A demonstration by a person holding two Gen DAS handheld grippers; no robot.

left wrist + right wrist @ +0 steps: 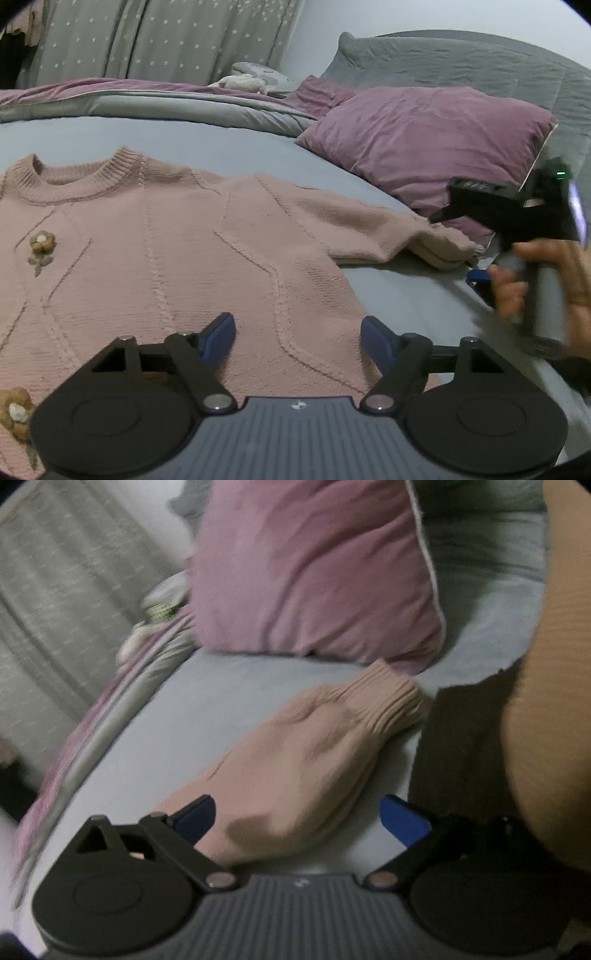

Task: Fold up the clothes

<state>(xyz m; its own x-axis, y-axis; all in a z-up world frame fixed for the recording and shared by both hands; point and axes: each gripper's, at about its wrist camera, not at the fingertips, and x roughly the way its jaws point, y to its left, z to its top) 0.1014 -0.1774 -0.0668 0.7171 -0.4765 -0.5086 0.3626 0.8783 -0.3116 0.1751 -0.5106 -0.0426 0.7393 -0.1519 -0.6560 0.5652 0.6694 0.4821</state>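
Each gripper, left gripper (298,332) and right gripper (297,818), has blue finger pads on black scissor linkages with silver pivot screws, round black discs and a ribbed grey body; the right hand (546,280) wraps a grey handle, green light on top

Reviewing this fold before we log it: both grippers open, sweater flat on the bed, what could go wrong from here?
1. The right gripper hangs over the sleeve, which lies bunched; a pinch could catch several layers and fold it lumpy.
2. The cuff lies close to the pillow; lifting the sleeve may drag against it.
3. The left gripper is over the sweater body; gripping mid-panel could wrinkle it.
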